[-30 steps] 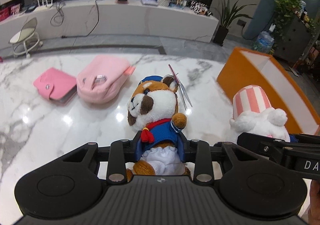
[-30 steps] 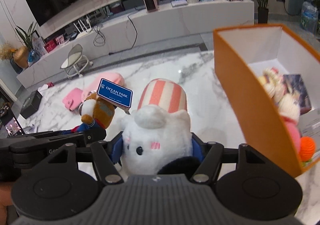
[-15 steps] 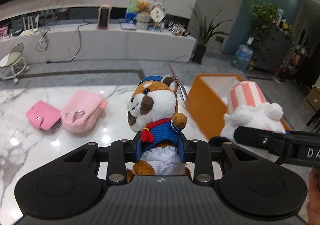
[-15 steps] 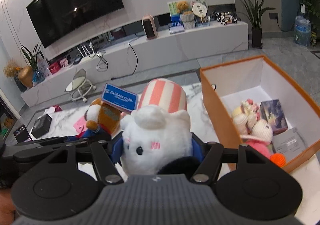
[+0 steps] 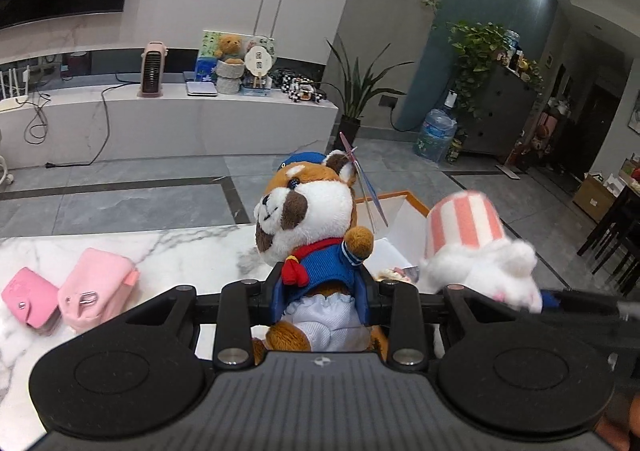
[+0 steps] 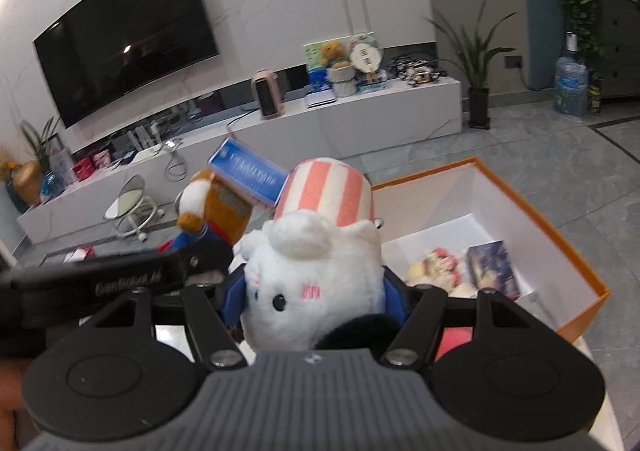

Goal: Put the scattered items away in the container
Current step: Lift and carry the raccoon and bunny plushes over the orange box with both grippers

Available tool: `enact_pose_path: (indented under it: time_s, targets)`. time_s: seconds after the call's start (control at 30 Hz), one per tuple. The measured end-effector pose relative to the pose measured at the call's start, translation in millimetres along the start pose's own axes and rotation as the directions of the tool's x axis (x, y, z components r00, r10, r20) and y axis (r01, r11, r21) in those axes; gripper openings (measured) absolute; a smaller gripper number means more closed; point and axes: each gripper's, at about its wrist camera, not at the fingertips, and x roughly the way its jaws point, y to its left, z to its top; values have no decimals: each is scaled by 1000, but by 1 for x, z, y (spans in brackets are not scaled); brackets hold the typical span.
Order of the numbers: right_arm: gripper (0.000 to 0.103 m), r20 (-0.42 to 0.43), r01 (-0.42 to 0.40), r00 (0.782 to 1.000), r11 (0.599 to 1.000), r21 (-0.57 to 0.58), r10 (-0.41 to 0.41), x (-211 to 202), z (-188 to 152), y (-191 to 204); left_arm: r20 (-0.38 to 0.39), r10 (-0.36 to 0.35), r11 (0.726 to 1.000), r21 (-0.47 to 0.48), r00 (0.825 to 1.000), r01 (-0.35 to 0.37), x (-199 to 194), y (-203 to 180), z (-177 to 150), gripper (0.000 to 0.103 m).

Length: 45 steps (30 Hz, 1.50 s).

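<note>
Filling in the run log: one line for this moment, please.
left gripper: shut on sailor plush | right gripper: shut on white plush | orange box: ahead, partly filled

Left tongs (image 5: pixel 320 283) and right tongs (image 6: pixel 314 291) each clamped, side by side

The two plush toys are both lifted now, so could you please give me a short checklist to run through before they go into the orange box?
1. Left hand-held gripper shut on the red panda plush: ok.
2. Right hand-held gripper shut on the white plush with the striped hat: ok.
3. Orange box open, with bare floor left inside: ok.
4. Toys clear of each other: cannot tell; they hang side by side, very close.
5. Plush toys above the box opening: cannot tell; the box lies ahead and to the right.
6. Table cleared: not ok; the pink pouch and pink wallet remain.
</note>
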Motion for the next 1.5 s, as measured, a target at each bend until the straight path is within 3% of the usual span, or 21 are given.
enact_pose_path:
  time_s: [0.2,0.37,0.67,0.9,1.3,1.5]
  targets:
    - [68,58,57,996,994,96,-63,-9,22,-32,-6,-24,999,36,1000,24,14,-24,-3,38]
    - [68,61,67,995,983,172,-79,-8,21,-65,-47,-2,997,74,999,6,29,-40,-14,39]
    - [68,87,85,991,978,193,-103,-7,25,-96,-54,33,989,145,998,-25,47,-76,0,39]
    - [68,45,71,996,979,189,-80,11,18,-103,-81,41,983,184,996,-25,74,-93,3,38]
    - [69,-10,194,981,960,203,-196,43,5,-142,-125,21,981,196,992,4,114,-102,3,39]
    - [69,-45,221,975,955,197,-217,62,2,-153,-159,9,981,195,987,22,138,-103,2,38]
